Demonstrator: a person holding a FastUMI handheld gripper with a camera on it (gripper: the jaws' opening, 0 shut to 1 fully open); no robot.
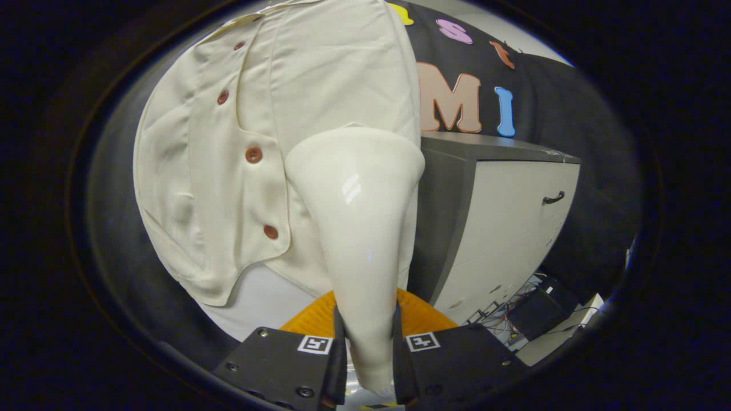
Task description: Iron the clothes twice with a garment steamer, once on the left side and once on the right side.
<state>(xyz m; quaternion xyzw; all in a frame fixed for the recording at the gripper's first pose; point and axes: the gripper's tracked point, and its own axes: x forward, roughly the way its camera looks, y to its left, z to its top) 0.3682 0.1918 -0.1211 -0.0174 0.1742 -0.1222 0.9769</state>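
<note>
1. the hand-held gripper (pixel 368 348) is clenched on the steamer (pixel 357 228) handle, head against the hanging shirt (pixel 274 131), right of the buttons (pixel 253 154).
2. lingering could wet the cloth; snagging a button could tug it.

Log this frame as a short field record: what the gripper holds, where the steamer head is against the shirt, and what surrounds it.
gripper: gripper shut on garment steamer, both fingers pressing its neck
garment steamer: garment steamer cream, wide head pointing away from the fingers
shirt: cream shirt hanging, brown buttons down the placket
steamer position: head overlaps the shirt panel beside the button placket; contact cannot be told
surroundings: cabinet with drawer handle beside the shirt; orange object behind the fingers
</note>
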